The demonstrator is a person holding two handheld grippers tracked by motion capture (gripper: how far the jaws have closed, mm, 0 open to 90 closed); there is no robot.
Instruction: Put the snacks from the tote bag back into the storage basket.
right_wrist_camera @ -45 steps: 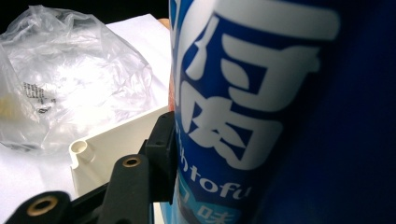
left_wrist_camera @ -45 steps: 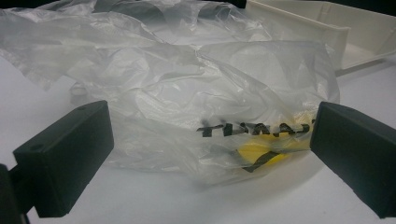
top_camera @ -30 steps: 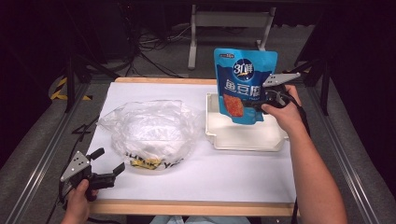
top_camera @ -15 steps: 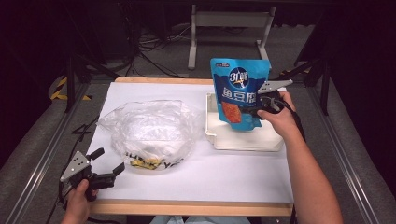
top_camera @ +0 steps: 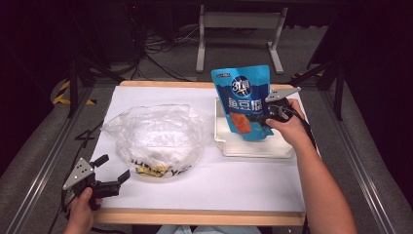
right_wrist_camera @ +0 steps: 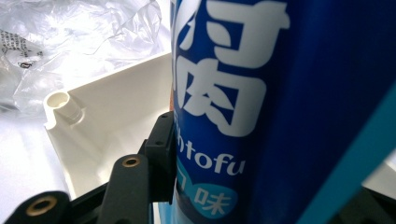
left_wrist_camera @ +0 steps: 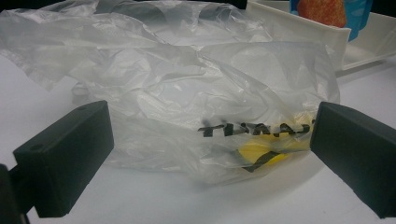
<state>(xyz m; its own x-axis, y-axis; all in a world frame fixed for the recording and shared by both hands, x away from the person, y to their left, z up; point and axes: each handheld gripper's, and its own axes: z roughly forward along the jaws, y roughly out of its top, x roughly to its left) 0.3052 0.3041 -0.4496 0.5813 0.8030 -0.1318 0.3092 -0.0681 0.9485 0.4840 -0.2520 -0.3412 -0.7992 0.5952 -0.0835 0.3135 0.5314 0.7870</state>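
Note:
A blue snack pouch [top_camera: 244, 97] with white lettering is held upright above the white tray [top_camera: 234, 146], and my right gripper [top_camera: 263, 118] is shut on its lower right edge. The pouch [right_wrist_camera: 261, 107] looms close in the right gripper view, one black jaw pressed to its face over the tray [right_wrist_camera: 107, 112]. A crumpled clear plastic bag [top_camera: 153, 136] with black and yellow print lies at centre left. My left gripper [top_camera: 113, 170] rests open at the front left corner, its jaws apart before the bag [left_wrist_camera: 187, 107], touching nothing.
White paper [top_camera: 209, 180] covers the wooden table. The tray's corner and the pouch's bottom [left_wrist_camera: 327, 11] appear at the top right of the left gripper view. Dark floor with cables and a metal stand [top_camera: 238, 34] lies beyond the far edge.
The right hand has carried the pouch left and a little lower over the tray, tilting it slightly. The left gripper and the plastic bag have stayed put.

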